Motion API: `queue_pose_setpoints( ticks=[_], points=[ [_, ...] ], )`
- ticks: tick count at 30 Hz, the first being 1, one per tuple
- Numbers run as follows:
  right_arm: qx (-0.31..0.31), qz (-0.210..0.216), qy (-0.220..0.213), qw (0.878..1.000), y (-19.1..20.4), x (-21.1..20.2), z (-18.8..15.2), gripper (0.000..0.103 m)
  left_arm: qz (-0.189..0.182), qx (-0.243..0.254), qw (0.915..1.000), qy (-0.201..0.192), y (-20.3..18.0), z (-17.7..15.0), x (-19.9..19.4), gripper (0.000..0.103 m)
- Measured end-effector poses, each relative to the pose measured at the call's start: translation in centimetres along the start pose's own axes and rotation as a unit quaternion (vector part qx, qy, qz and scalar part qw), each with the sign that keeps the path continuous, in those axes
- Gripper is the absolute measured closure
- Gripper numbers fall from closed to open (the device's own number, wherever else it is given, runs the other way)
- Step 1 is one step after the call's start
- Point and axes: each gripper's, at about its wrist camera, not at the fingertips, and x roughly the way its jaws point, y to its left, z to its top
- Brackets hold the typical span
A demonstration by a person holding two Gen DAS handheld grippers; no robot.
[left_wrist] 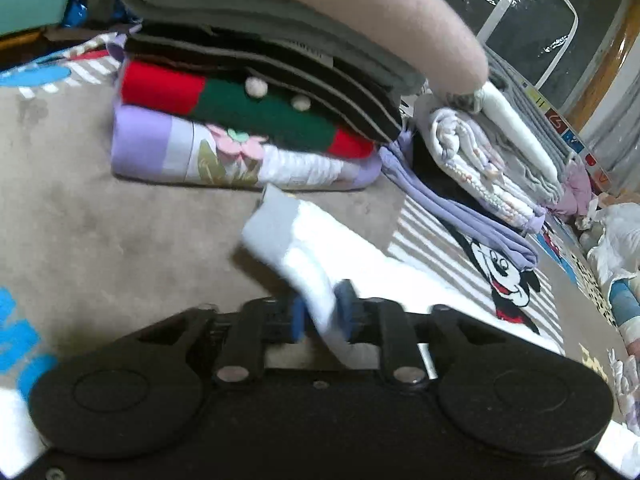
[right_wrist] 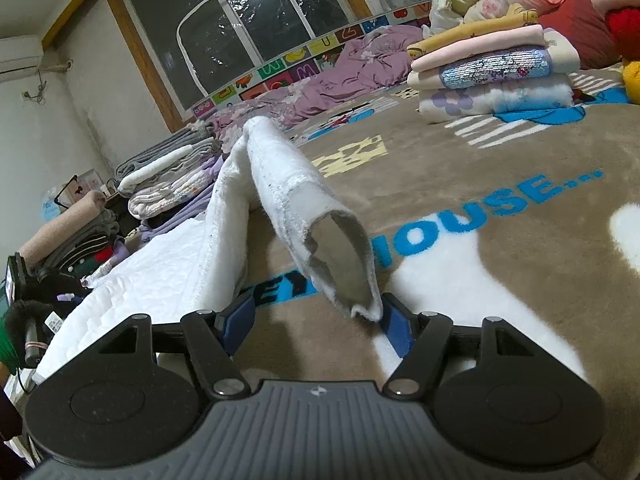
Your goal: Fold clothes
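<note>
Garment under handling is a white garment (left_wrist: pixel 320 264) with grey cuffs, spread on the brown printed rug (left_wrist: pixel 120 220) near the camera, stacks of folded clothes (left_wrist: pixel 248 120) beyond it. Left gripper (left_wrist: pixel 322 316) pinches a sleeve edge between its blue pads, the cloth rising out of the jaws. Right gripper (right_wrist: pixel 316 316) stands spread wide; the other grey cuff (right_wrist: pixel 340 256) hangs between its pads and brushes the right one, with no pinch evident.

Risks, as judged: the right jaws may close on air or on a single layer of the open cuff, so the sleeve drops and the fold goes askew. The left hold is near the cloth's edge and could slip under a pull.

Legible writing: blue rug lettering (right_wrist: pixel 492 216) reads "HOUSE..."; a cartoon mouse (left_wrist: pixel 508 280) is printed at right; alphabet letters show along the far wall border (right_wrist: pixel 280 68), partly unreadable
</note>
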Motion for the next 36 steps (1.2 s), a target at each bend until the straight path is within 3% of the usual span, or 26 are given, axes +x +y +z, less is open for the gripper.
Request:
queue_pose_setpoints(
  ticks=[1,5,10,13,15,17,20,24,25,26,29,30,31,32,34,36],
  points=[
    [0.002,0.001,0.000,1.000,0.0,0.0,0.0,0.035,0.009,0.003,0.9999,-0.005,-0.1,-0.1,-0.5,0.054],
    [0.018,0.006,0.001,1.000,-0.3,-0.2,0.2,0.035,0.039,0.015,0.9989,-0.020,-0.6,-0.7,-2.5,0.053],
    [0.035,-0.012,0.003,0.999,-0.4,-0.9,0.6,0.042,0.020,0.026,0.9992,-0.024,-1.5,-3.0,-6.1,0.052],
    [0.088,-0.003,0.010,0.996,-0.9,-2.0,0.9,0.042,0.006,0.036,0.9991,-0.023,-3.0,-4.5,-7.4,0.052],
    [0.160,0.015,0.012,0.987,-1.9,-3.1,0.8,0.041,-0.003,0.039,0.9991,-0.016,-3.6,-5.6,-8.4,0.052],
    [0.271,0.048,0.004,0.961,-3.4,-4.6,0.4,0.038,-0.012,0.035,0.9993,-0.011,-4.0,-6.5,-9.2,0.050],
    [0.446,0.111,-0.013,0.888,-5.3,-5.1,-1.0,0.033,-0.016,0.045,0.9988,-0.006,-4.7,-7.9,-9.9,0.050],
    [0.595,0.150,-0.041,0.788,-5.4,-3.5,-2.9,0.033,-0.001,0.079,0.9968,-0.009,-5.5,-9.4,-9.6,0.048],
    [0.621,0.151,-0.050,0.768,-5.2,-3.0,-3.2,0.033,0.003,0.084,0.9964,-0.011,-5.6,-9.6,-9.4,0.048],
    [0.633,0.145,-0.056,0.758,-5.0,-2.7,-3.3,0.032,0.007,0.090,0.9959,-0.013,-5.6,-9.7,-9.2,0.048],
    [0.649,0.113,-0.066,0.749,-4.4,-1.8,-3.2,0.032,0.012,0.094,0.9954,-0.011,-5.4,-9.9,-8.6,0.048],
    [0.648,0.101,-0.065,0.752,-4.3,-1.4,-3.1,0.034,0.012,0.093,0.9955,-0.011,-5.3,-9.9,-8.4,0.048],
    [0.648,0.090,-0.063,0.754,-4.3,-1.1,-2.9,0.044,0.012,0.091,0.9957,-0.011,-5.3,-9.8,-8.3,0.048],
    [0.640,0.077,-0.061,0.763,-4.1,-0.8,-2.6,0.050,0.010,0.089,0.9959,-0.011,-5.2,-9.7,-8.3,0.048],
    [0.603,0.051,-0.062,0.794,-3.9,-0.4,-1.4,0.073,0.007,0.088,0.9960,-0.010,-5.2,-9.7,-8.1,0.048],
    [0.575,0.032,-0.066,0.815,-4.1,-0.1,-0.4,0.080,0.005,0.087,0.9962,-0.008,-5.1,-9.6,-7.9,0.048]
  ],
)
